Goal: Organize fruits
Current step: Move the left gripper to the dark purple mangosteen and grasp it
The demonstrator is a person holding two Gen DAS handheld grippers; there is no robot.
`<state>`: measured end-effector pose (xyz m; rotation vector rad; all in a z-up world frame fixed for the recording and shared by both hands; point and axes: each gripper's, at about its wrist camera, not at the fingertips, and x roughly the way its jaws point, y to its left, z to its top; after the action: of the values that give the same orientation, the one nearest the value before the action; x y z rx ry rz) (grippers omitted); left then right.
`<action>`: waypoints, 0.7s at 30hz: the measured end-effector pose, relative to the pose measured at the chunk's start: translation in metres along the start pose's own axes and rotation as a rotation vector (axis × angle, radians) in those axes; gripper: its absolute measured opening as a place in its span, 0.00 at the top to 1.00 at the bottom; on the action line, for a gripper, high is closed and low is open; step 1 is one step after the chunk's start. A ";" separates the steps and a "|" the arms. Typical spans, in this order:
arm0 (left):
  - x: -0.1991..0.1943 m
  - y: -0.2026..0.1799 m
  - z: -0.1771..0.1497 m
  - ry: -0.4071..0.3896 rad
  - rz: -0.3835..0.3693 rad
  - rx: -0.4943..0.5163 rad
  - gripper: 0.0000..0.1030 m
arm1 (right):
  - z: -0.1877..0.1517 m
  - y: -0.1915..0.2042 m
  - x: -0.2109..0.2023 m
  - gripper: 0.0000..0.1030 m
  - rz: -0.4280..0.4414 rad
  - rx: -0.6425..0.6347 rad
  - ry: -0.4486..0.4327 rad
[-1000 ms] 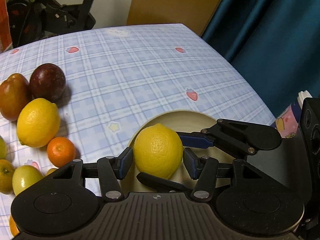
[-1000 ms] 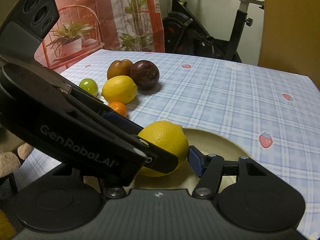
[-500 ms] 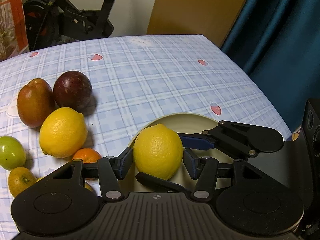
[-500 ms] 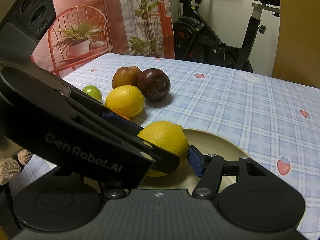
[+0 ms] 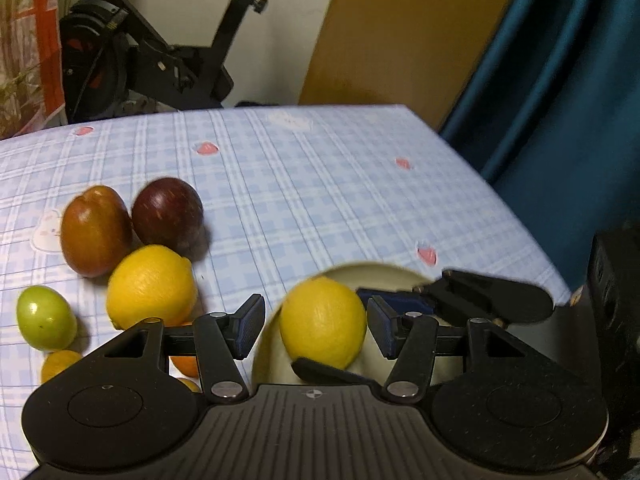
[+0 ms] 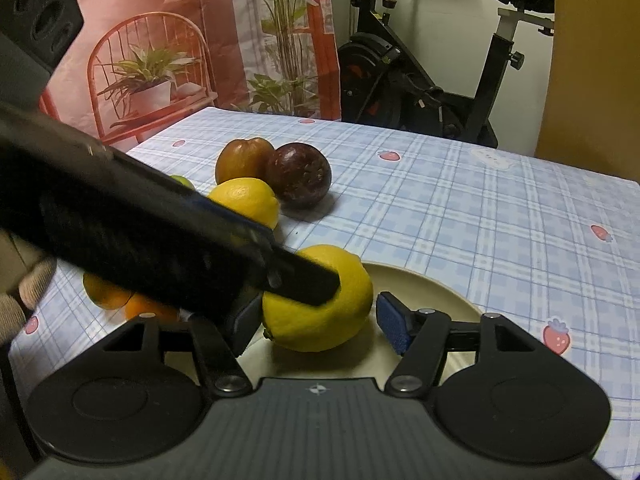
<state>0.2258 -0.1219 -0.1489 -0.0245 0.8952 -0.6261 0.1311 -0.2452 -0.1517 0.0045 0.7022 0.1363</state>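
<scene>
lemon (image 6: 320,304) in plate (image 6: 432,284), lower centre: firm, round, rolls; take it across the middle. right gripper (image 6: 318,322) just opened, pads clear; left gripper (image 5: 316,326) apart too

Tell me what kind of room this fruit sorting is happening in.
Most likely a room in a home. A table with a strawberry-print checked tablecloth stands near an exercise bike, with a teal curtain at one side and a printed backdrop of potted plants behind.
</scene>
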 end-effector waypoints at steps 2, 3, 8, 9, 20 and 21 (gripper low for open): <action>-0.007 0.004 0.002 -0.024 -0.001 -0.012 0.42 | 0.000 0.001 -0.003 0.34 -0.005 -0.002 -0.004; -0.011 0.006 0.003 -0.035 0.001 -0.014 0.42 | 0.000 0.001 -0.005 0.33 -0.007 -0.001 -0.006; -0.030 0.019 0.010 -0.078 0.009 -0.017 0.42 | 0.003 -0.004 -0.013 0.32 -0.008 0.016 -0.007; -0.034 0.022 0.012 -0.088 0.014 -0.017 0.42 | 0.005 -0.005 -0.015 0.31 -0.004 0.024 -0.008; -0.068 0.075 0.038 -0.183 0.118 -0.061 0.42 | 0.035 -0.001 -0.022 0.31 0.010 -0.028 -0.053; -0.070 0.080 0.041 -0.191 0.134 -0.067 0.42 | 0.038 -0.001 -0.020 0.31 0.014 -0.036 -0.053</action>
<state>0.2636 -0.0293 -0.0938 -0.0823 0.7259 -0.4608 0.1407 -0.2467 -0.1096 -0.0216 0.6465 0.1613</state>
